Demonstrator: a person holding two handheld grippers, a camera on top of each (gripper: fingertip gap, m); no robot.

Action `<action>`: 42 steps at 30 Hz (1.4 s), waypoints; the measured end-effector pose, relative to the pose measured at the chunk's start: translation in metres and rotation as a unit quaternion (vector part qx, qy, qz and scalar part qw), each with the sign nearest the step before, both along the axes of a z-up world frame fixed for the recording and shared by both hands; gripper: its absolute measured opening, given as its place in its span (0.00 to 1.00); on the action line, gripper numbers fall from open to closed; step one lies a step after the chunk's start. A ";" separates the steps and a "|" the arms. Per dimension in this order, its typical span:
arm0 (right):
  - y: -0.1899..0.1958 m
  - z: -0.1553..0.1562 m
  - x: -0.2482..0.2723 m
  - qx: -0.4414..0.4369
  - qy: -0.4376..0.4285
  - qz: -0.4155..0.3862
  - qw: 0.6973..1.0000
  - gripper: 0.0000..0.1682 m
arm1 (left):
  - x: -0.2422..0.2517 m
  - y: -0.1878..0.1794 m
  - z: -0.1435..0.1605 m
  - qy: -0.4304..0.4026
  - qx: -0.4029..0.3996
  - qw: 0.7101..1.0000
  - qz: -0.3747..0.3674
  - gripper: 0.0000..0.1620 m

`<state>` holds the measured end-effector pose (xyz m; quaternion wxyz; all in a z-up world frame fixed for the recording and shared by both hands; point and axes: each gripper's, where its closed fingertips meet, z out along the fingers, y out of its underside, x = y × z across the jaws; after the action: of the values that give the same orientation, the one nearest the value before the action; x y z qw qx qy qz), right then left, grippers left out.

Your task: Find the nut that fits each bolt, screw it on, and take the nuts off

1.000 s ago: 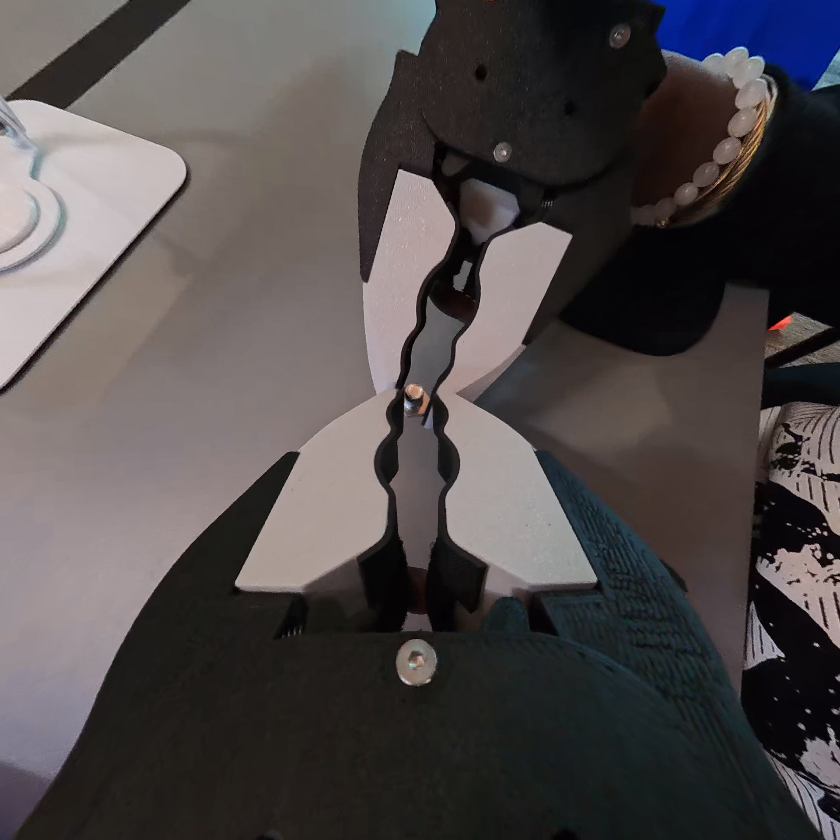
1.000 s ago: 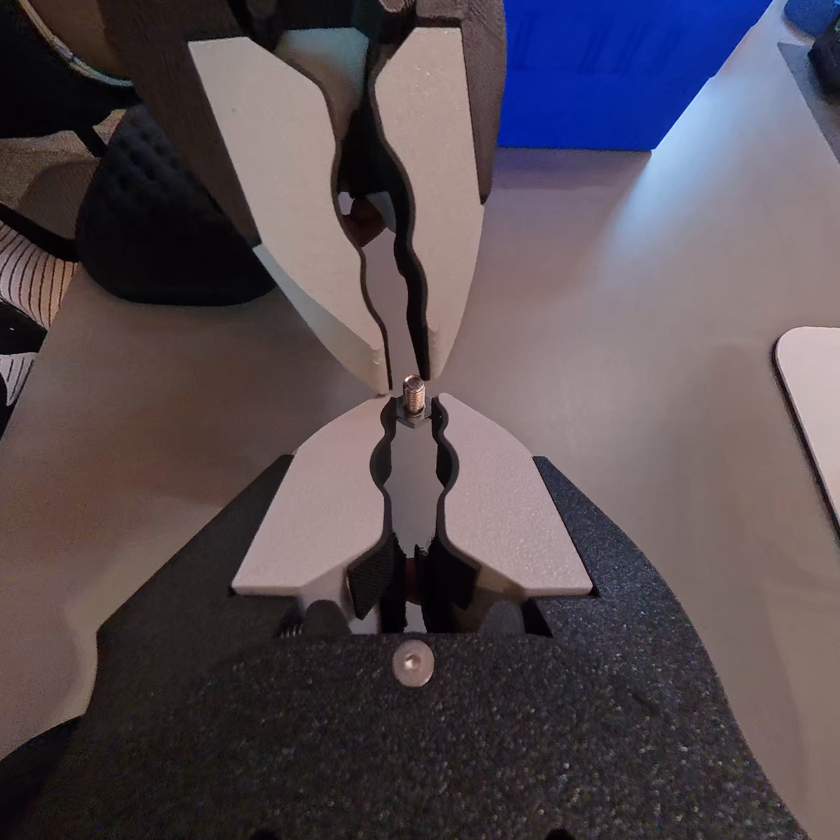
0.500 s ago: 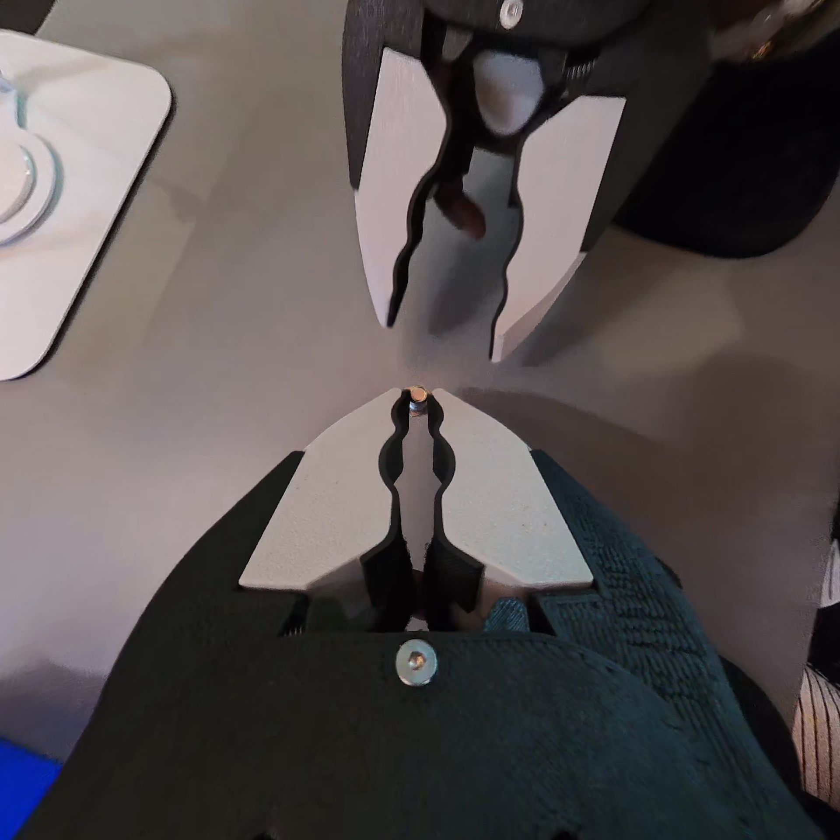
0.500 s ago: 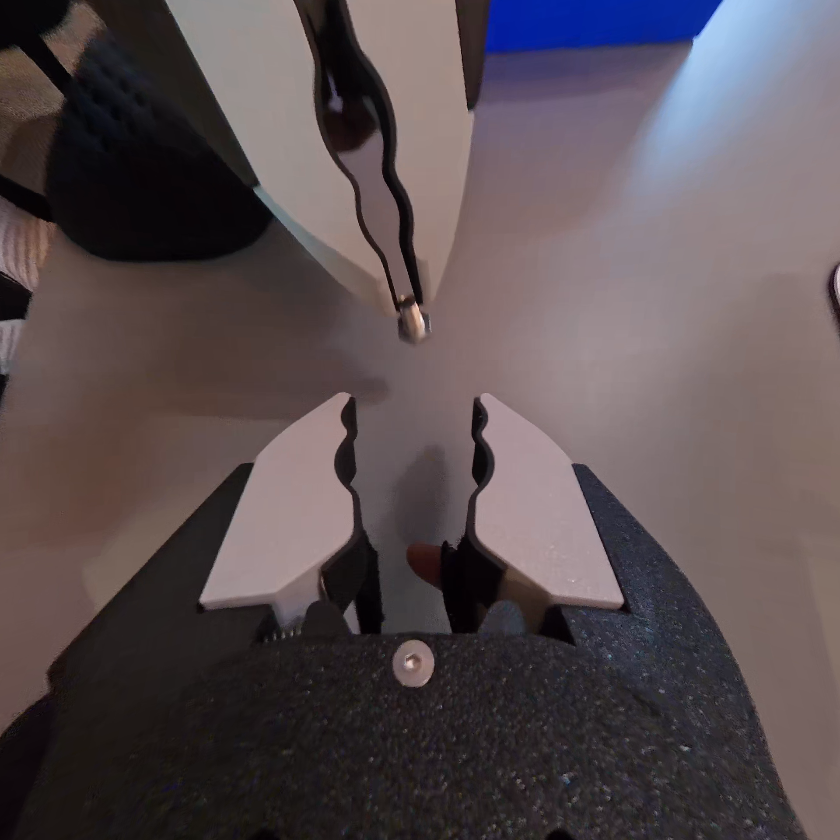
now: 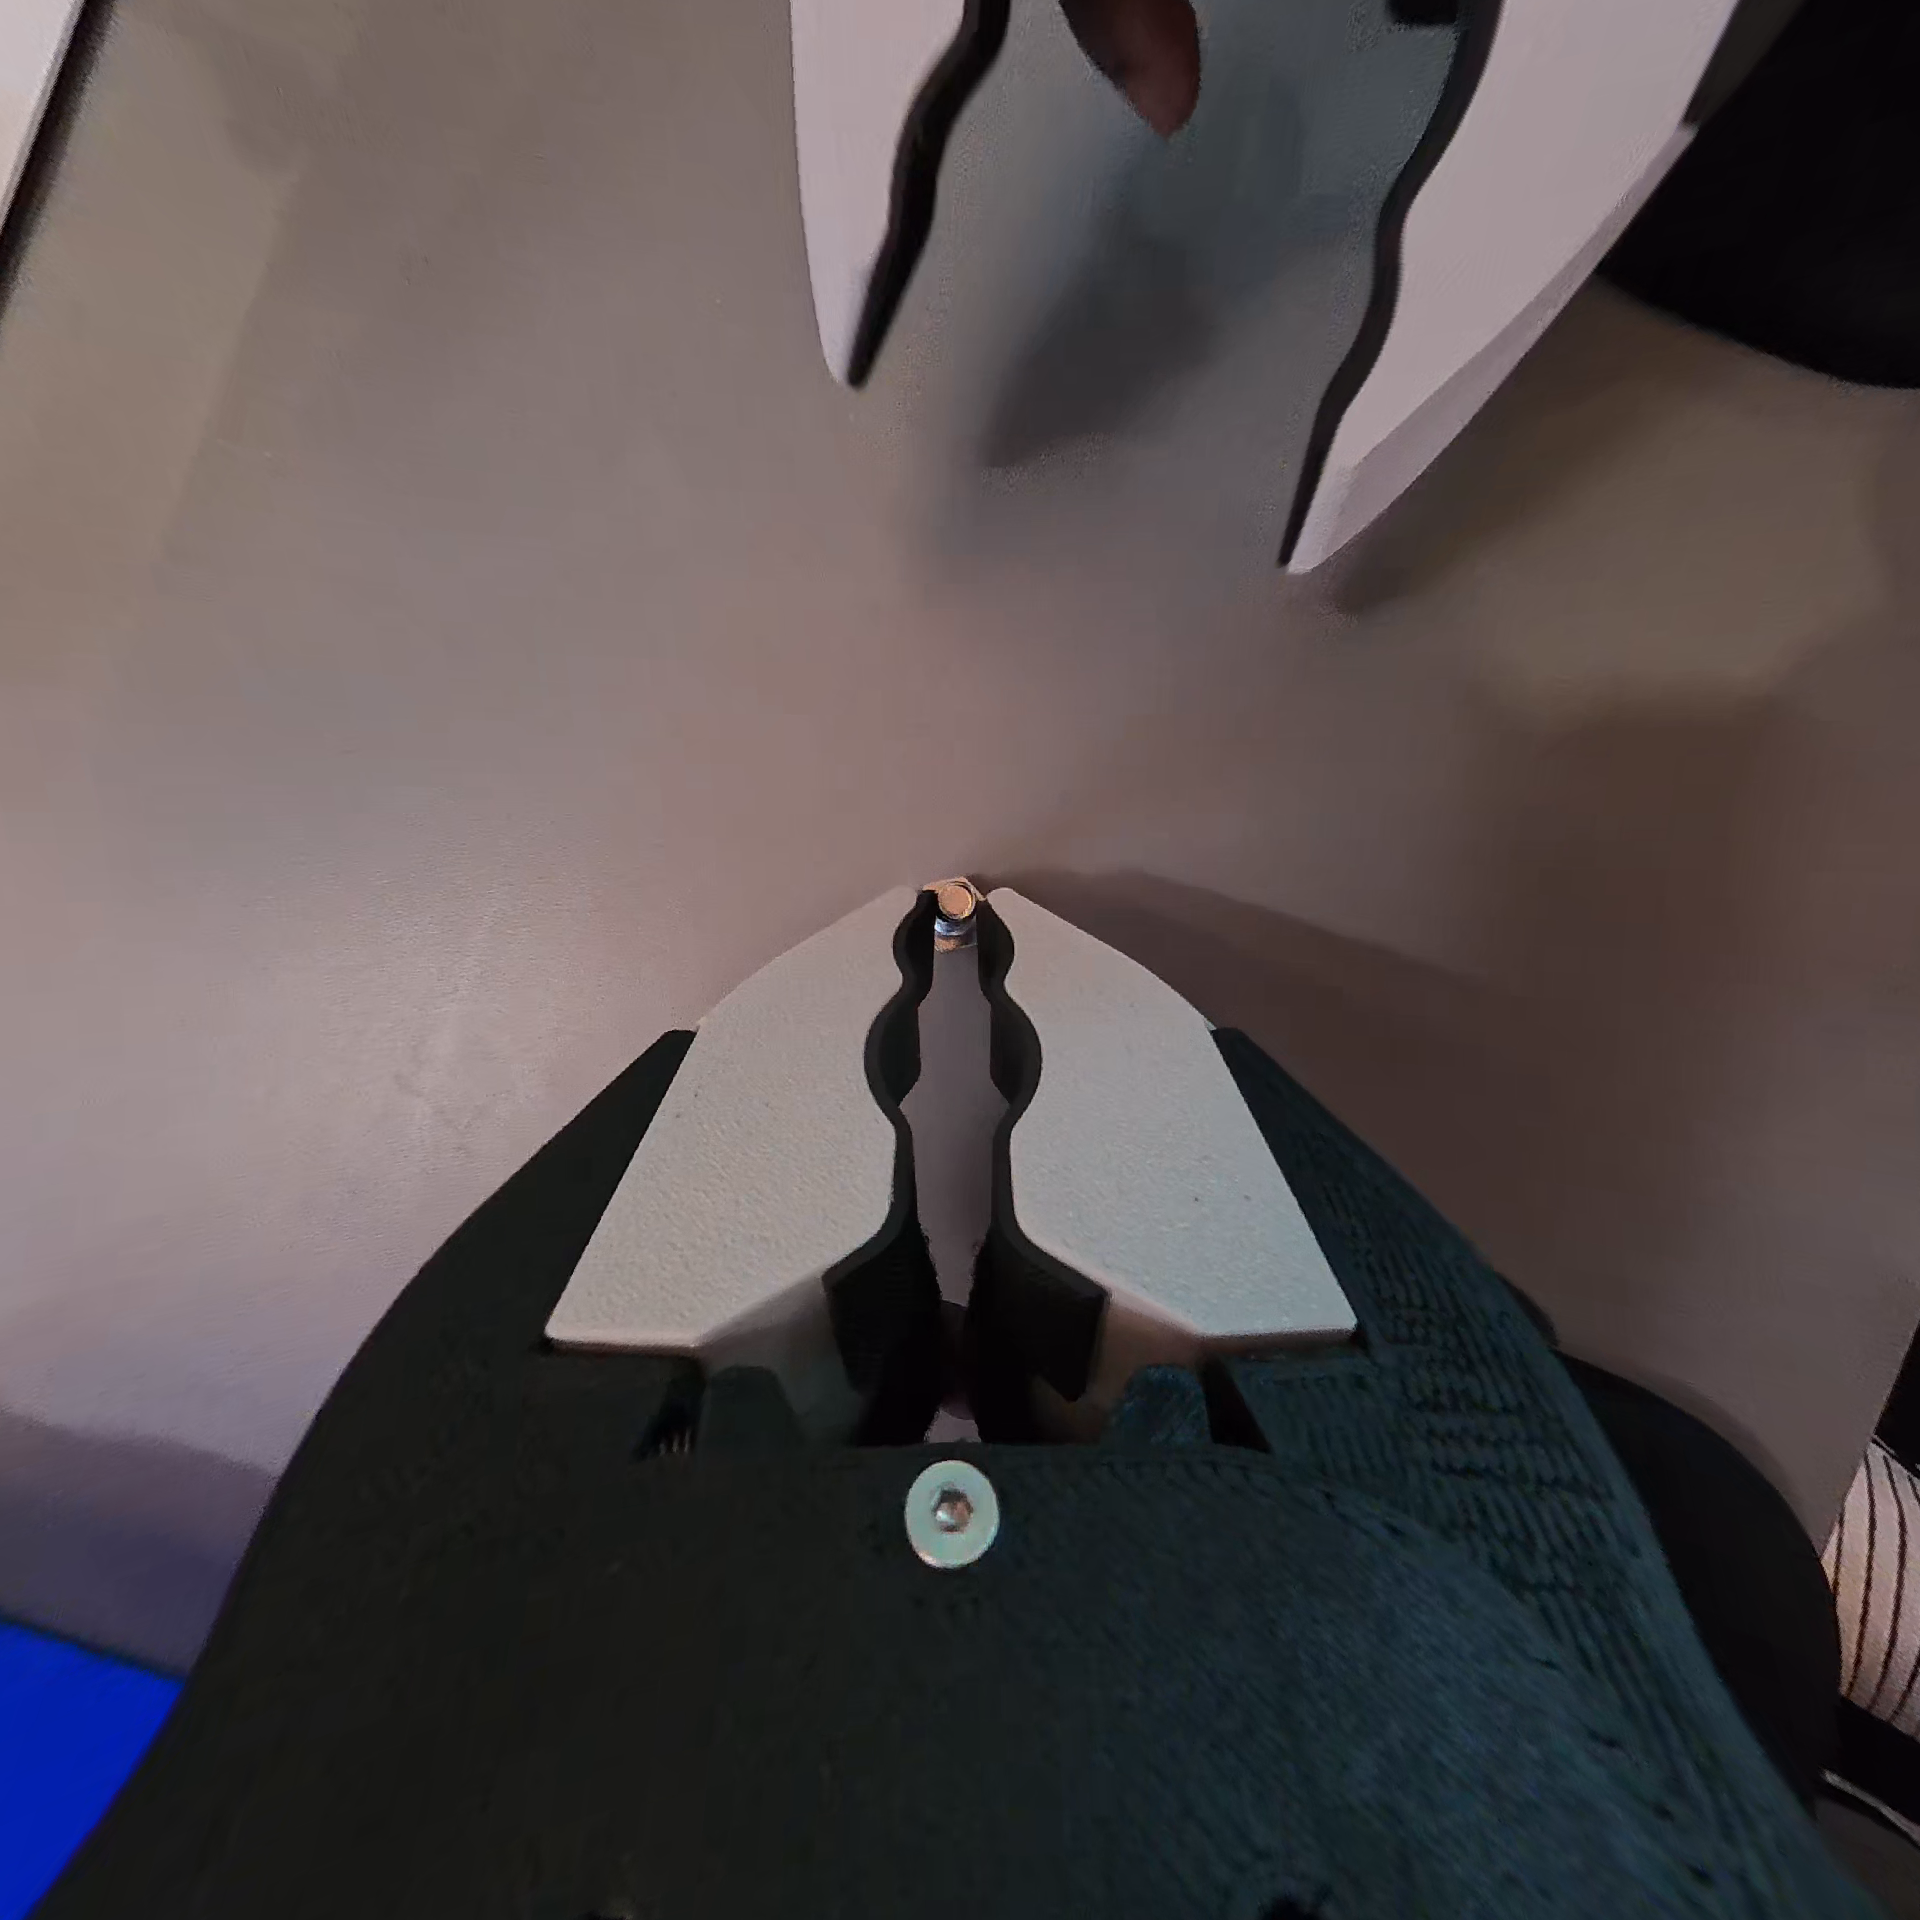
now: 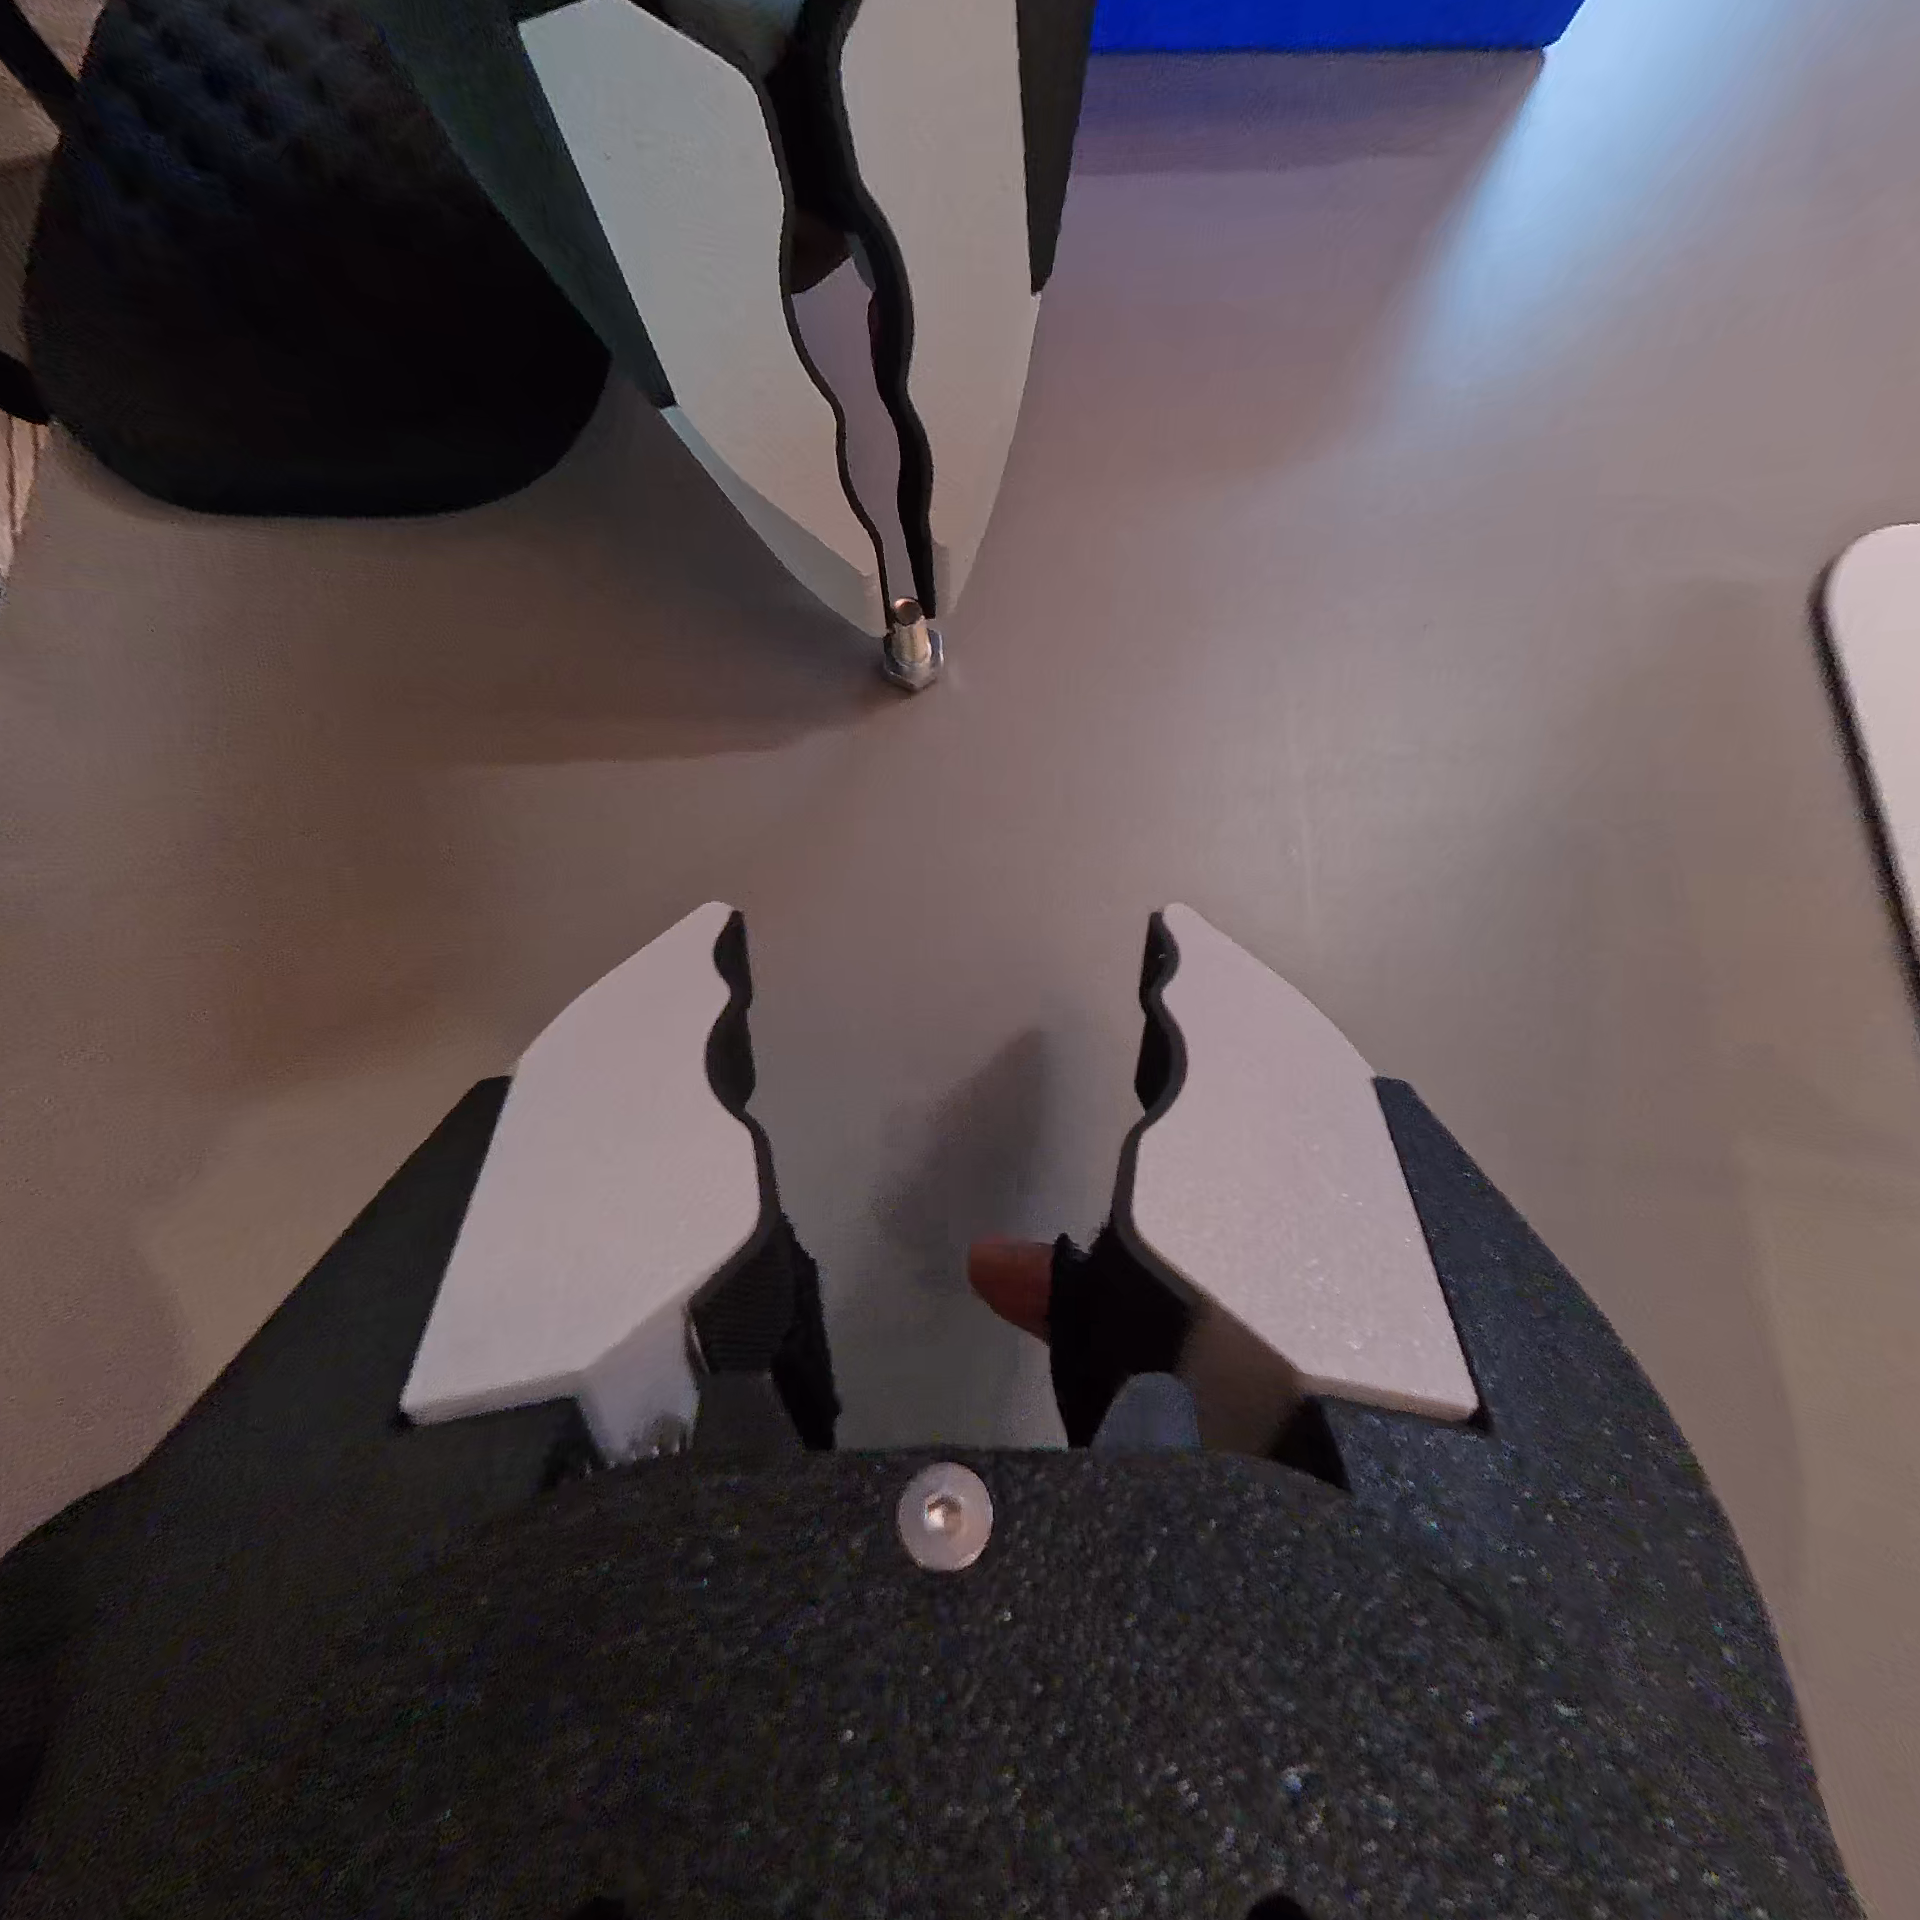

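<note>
Bolt (image 6: pixel 910 646) between left tongs' (image 5: pixel 954 906) tips

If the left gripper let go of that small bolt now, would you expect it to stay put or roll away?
The bolt looks like rigid bare metal, probably slippery between the left gripper's tips. In the right wrist view its hex end seems to rest on the table, so it might stand. If it toppled, its round shank would likely roll in an arc.

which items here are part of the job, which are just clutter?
Job:
- bolt, nut on it, pinched in the shut left tool
- right tool, open, empty

Clutter:
- white mat
- black fabric lump
- blue block
</note>
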<state>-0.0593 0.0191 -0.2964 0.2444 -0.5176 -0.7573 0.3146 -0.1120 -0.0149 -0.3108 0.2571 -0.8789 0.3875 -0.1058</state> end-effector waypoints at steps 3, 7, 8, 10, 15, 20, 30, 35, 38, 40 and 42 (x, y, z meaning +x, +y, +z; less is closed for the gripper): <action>0.004 0.010 0.009 0.011 0.032 -0.023 0.999 0.52 | 0.000 0.000 0.000 -0.009 0.000 1.000 0.004 0.05; 0.003 0.017 0.027 -0.015 0.072 -0.065 0.995 0.59 | -0.004 -0.002 -0.001 -0.009 -0.003 1.000 0.006 0.06; 0.002 0.018 0.031 -0.032 0.088 -0.076 0.993 0.59 | -0.005 -0.002 -0.002 -0.008 -0.002 1.000 0.007 0.08; 0.003 0.016 0.037 -0.070 0.121 -0.097 0.985 0.59 | -0.005 -0.002 -0.002 -0.009 -0.005 1.000 0.008 0.15; 0.016 0.038 0.042 -0.101 0.190 -0.129 0.968 0.56 | -0.011 0.005 0.025 -0.009 0.068 0.997 0.045 0.23; 0.016 0.035 0.045 -0.107 0.189 -0.125 0.968 0.58 | -0.046 -0.021 0.111 -0.060 0.182 0.973 0.127 0.26; 0.004 0.023 0.043 -0.076 0.157 -0.090 0.981 0.55 | -0.278 -0.090 0.071 0.096 0.023 0.925 0.367 0.19; 0.006 0.022 0.044 -0.078 0.159 -0.096 0.979 0.53 | -0.302 -0.090 0.031 0.156 -0.057 0.926 0.340 0.14; 0.009 0.021 0.044 -0.080 0.158 -0.103 0.979 0.53 | -0.291 -0.097 0.020 0.132 -0.110 0.938 0.301 0.12; 0.009 0.020 0.044 -0.077 0.153 -0.102 0.980 0.53 | -0.300 -0.106 0.012 0.157 -0.145 0.925 0.315 0.10; 0.008 0.018 0.044 -0.070 0.148 -0.100 0.981 0.53 | -0.301 -0.110 0.006 0.146 -0.167 0.919 0.325 0.09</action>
<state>-0.0153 0.0273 -0.2788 0.3469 -0.5545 -0.6330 0.4141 -0.4126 -0.1248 -0.3051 0.0677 -0.9923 0.0905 0.0504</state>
